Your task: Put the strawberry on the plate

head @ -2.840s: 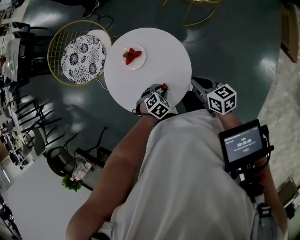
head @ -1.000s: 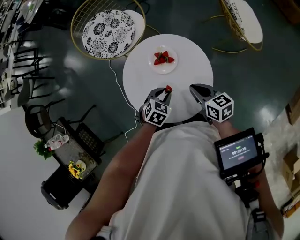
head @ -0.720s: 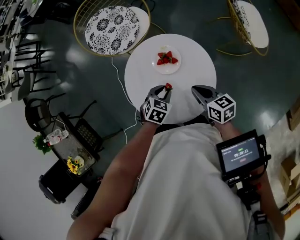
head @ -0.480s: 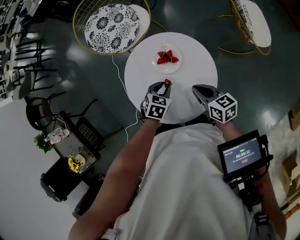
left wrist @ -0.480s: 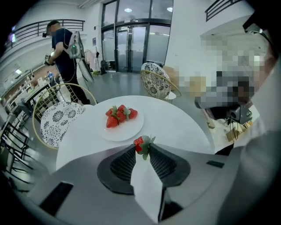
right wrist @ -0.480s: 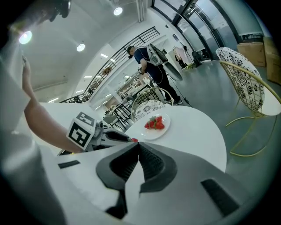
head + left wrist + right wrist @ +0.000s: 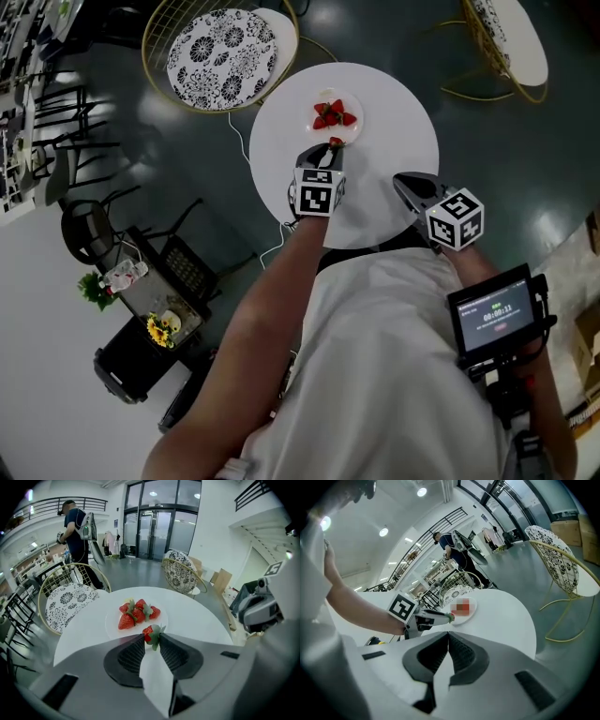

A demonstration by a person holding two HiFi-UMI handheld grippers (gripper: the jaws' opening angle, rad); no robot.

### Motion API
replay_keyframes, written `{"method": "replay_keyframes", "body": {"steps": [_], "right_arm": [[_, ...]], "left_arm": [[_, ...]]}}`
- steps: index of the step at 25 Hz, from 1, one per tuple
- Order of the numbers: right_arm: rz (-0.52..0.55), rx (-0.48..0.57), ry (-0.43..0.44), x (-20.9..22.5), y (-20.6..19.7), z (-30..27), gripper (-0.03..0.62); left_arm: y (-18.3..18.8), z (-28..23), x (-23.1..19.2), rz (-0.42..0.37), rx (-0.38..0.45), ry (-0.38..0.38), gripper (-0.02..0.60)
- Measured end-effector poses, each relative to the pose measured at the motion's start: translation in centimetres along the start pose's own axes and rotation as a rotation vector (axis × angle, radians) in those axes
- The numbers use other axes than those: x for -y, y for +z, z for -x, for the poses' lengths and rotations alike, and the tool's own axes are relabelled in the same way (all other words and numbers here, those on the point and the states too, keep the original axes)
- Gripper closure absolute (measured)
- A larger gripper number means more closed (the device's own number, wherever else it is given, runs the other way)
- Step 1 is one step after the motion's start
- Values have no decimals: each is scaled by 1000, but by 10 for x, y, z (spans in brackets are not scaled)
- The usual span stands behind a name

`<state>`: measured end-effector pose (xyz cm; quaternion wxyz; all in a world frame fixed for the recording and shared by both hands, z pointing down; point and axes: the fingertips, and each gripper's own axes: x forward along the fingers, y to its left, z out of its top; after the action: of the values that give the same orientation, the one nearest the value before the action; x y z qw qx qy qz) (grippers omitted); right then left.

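My left gripper (image 7: pixel 152 639) is shut on a red strawberry (image 7: pixel 150 633) with green leaves, held just short of the near rim of a white plate (image 7: pixel 112 624). Three strawberries (image 7: pixel 133 612) lie on that plate. In the head view the left gripper (image 7: pixel 330 150) sits over the round white table (image 7: pixel 394 141), its strawberry (image 7: pixel 335 142) close to the plate (image 7: pixel 349 133). My right gripper (image 7: pixel 405 184) hangs at the table's near right edge, shut and empty. The right gripper view shows its jaws (image 7: pixel 447 641) closed, with the left gripper (image 7: pixel 429 616) beyond.
A gold wire chair with a black-and-white patterned cushion (image 7: pixel 221 49) stands left of the table; another chair (image 7: pixel 506 37) stands at the back right. A white cable (image 7: pixel 246 178) trails off the table's left side. A person (image 7: pixel 77 531) stands far back.
My left gripper has carried the strawberry forward across the table, from the near edge toward the plate. The right gripper stayed at the near right edge.
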<state>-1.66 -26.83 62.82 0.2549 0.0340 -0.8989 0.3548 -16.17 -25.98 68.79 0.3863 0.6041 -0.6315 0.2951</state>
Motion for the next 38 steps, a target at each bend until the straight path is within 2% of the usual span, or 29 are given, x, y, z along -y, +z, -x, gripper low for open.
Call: {"method": "replay_keyframes", "body": {"steps": [4,14,30,38], "right_arm": [[-14,9,-7,1,-4,2,586],[-50,27,-43,11,-11,12,586],[-31,24,-38,12,-5,9,586],[-4,30,-43,-11,-1,1,586]], "left_arm": [[3,-12,-9,59,-8,22,474],[5,-27,-18,92,-4,61,474],[3,-17,-12,67,26,34,472],[-13,9,-15,63,63,5,472]]}}
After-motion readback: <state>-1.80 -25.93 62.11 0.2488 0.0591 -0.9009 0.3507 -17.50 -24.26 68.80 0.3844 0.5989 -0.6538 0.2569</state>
